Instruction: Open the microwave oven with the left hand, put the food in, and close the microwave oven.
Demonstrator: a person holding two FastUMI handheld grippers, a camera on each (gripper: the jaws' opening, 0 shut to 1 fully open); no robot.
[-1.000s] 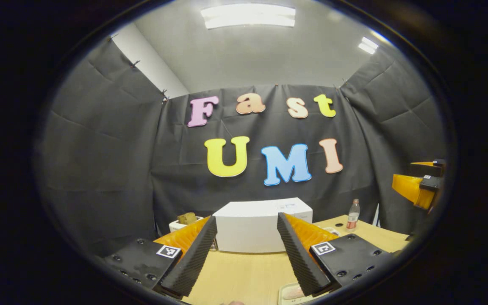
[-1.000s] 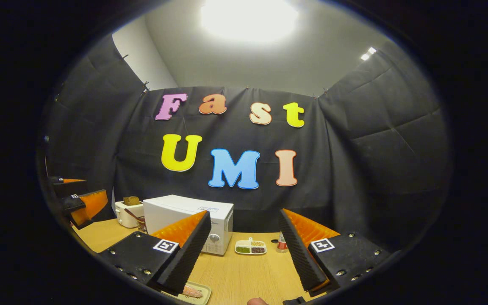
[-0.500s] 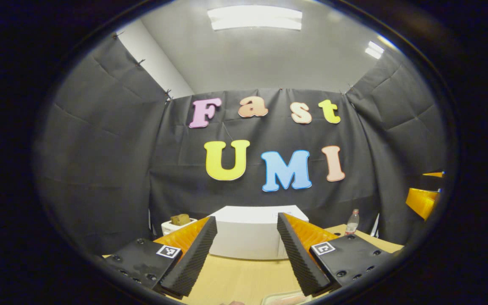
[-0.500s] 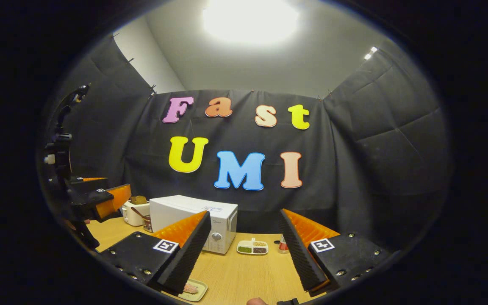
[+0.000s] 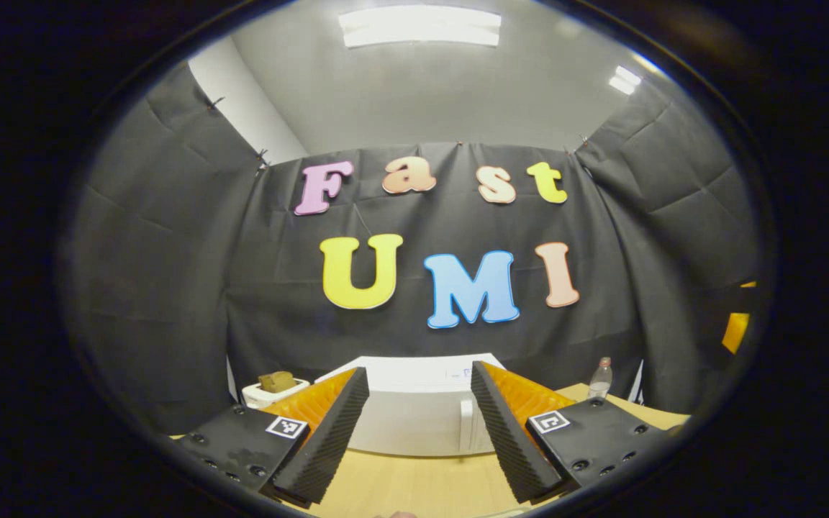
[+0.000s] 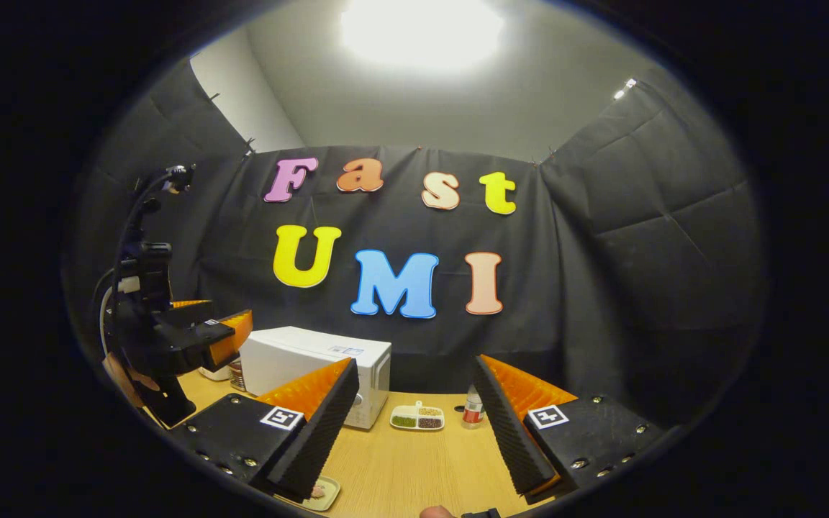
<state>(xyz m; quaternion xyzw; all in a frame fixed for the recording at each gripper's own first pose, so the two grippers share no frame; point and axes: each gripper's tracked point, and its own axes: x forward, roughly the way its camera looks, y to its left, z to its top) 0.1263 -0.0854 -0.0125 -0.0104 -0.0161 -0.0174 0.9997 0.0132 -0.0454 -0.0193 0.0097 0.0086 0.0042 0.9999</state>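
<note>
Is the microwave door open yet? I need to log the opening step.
No: in the left gripper view the microwave door sits flush, its handle untouched.

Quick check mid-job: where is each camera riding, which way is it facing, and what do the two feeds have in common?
Left gripper view: rides the left tool, facing the microwave front-on; own fingers spread at the bottom.
Right gripper view: rides the right tool, facing the table right of the microwave; own fingers spread, left tool at far left.
Shared: microwave, bottle, table.
</note>
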